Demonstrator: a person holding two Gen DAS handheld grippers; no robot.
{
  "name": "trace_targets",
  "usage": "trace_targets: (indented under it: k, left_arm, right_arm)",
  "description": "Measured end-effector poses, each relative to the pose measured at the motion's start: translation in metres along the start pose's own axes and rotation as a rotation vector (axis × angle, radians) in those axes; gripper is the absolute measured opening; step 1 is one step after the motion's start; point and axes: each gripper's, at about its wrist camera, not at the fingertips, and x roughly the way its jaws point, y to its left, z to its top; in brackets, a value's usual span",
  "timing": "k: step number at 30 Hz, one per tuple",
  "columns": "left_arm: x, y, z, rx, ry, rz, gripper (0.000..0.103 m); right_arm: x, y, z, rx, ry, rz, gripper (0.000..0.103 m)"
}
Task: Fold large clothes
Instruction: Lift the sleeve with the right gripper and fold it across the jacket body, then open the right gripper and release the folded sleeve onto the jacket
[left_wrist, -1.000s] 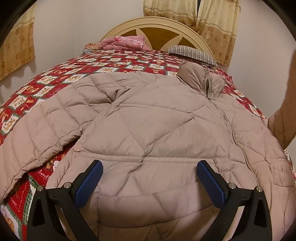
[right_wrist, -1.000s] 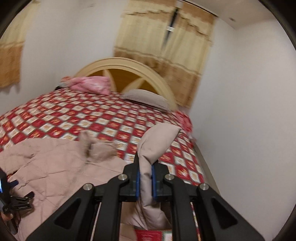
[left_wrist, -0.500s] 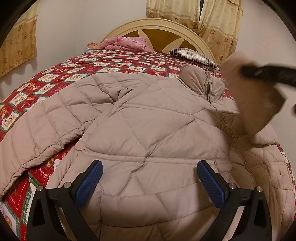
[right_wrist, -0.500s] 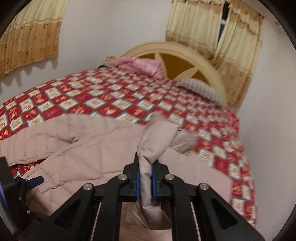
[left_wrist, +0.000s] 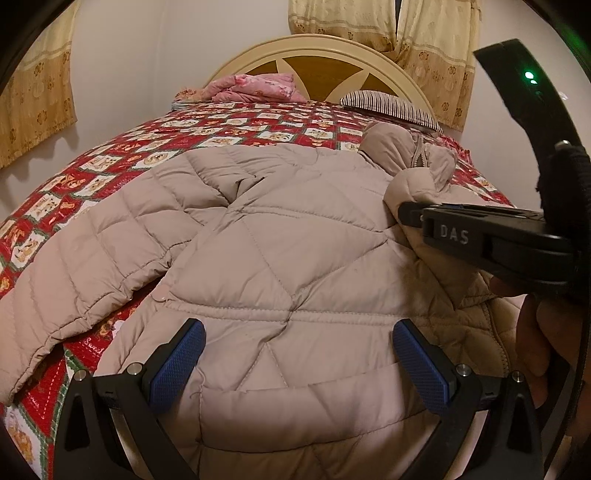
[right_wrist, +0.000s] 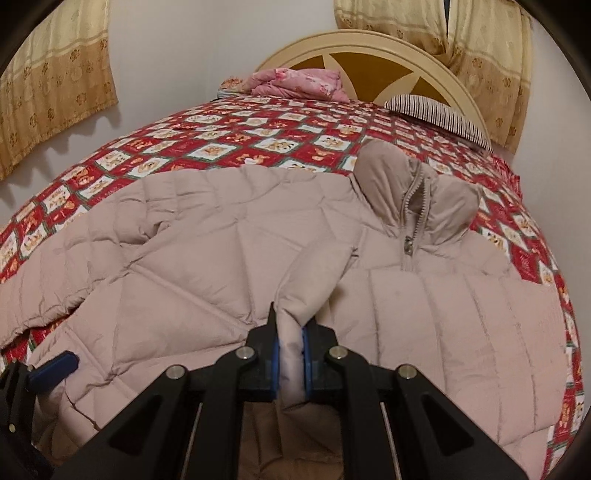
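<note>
Nearest, the right claw (right_wrist: 290, 356) is clamped on the cuff of the jacket's sleeve (right_wrist: 314, 273), holding it over the chest of the jacket (right_wrist: 461, 332), at about 6 o'clock in the right wrist view. The left claw (left_wrist: 295, 365) hangs wide open and empty just above the hem, at 6 o'clock in its own view.

The quilted beige jacket lies face up, zipped, across the near half of the bed (right_wrist: 229, 133). Its other sleeve (left_wrist: 85, 273) trails to 9 o'clock, unfolded. The collar (right_wrist: 413, 192) points to 1 o'clock.

The step in hand looks like folding the right-side sleeve in over the body. Next, that sleeve likely needs laying flat across the chest and letting go, then the same for the far sleeve.

Beyond, at 12 o'clock, a pink bundle (right_wrist: 299, 83) and a striped pillow (right_wrist: 436, 112) rest by the headboard (right_wrist: 369, 48).

No containers are in view.
</note>
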Motion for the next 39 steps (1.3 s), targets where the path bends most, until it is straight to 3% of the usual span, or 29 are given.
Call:
trace_targets:
  k: [4, 7, 8, 9, 11, 13, 16, 18, 20, 24, 27, 30, 32, 35, 39]
  left_arm:
    - [0.0, -0.002, 0.0, 0.012, 0.001, 0.022, 0.102]
    - [0.001, -0.003, 0.0, 0.017, 0.014, 0.027, 0.102]
    - [0.001, -0.002, 0.0, 0.018, 0.023, 0.028, 0.102]
    - [0.0, -0.002, 0.001, 0.026, 0.034, 0.027, 0.102]
    - [-0.005, -0.002, 0.004, 0.063, 0.055, 0.046, 0.102]
    - [-0.018, -0.006, 0.01, 0.123, 0.043, 0.082, 0.102]
    - [-0.052, -0.018, 0.037, 0.178, -0.051, 0.087, 0.102]
    - [-0.072, -0.035, 0.06, 0.187, -0.118, 0.022, 0.102]
    - [-0.075, -0.06, 0.078, 0.216, -0.153, -0.038, 0.102]
    - [-0.044, -0.116, 0.089, 0.296, -0.194, -0.096, 0.102]
    - [0.009, -0.142, 0.082, 0.335, -0.128, -0.102, 0.102]
    - [0.064, -0.142, 0.074, 0.341, -0.029, 0.01, 0.102]
    - [0.092, -0.131, 0.071, 0.287, 0.071, 0.019, 0.102]
    - [0.099, -0.119, 0.068, 0.233, 0.087, -0.028, 0.102]
    - [0.101, -0.122, 0.064, 0.238, 0.088, -0.007, 0.102]
  right_arm:
    - [0.01, 0.005, -0.004, 0.003, 0.024, 0.034, 0.013]
    - [0.012, 0.004, -0.007, 0.016, 0.031, 0.086, 0.025]
    - [0.008, 0.002, -0.007, 0.031, 0.027, 0.121, 0.041]
    - [0.003, 0.0, -0.007, 0.051, 0.022, 0.17, 0.065]
    - [-0.017, -0.006, -0.007, 0.071, -0.01, 0.232, 0.079]
    - [-0.045, -0.018, -0.007, 0.069, -0.071, 0.244, 0.079]
    - [-0.088, -0.059, -0.008, 0.114, -0.184, 0.208, 0.079]
    - [-0.103, -0.096, -0.009, 0.183, -0.241, 0.135, 0.079]
    - [-0.109, -0.14, -0.013, 0.282, -0.268, 0.009, 0.079]
    - [-0.097, -0.215, -0.03, 0.501, -0.246, -0.12, 0.076]
    - [-0.073, -0.239, -0.041, 0.532, -0.188, -0.16, 0.076]
    - [-0.045, -0.254, -0.05, 0.561, -0.108, -0.135, 0.076]
    - [-0.028, -0.252, -0.059, 0.552, -0.069, -0.121, 0.076]
    - [-0.008, -0.238, -0.076, 0.479, 0.002, -0.137, 0.076]
    - [0.001, -0.225, -0.078, 0.406, 0.045, -0.227, 0.076]
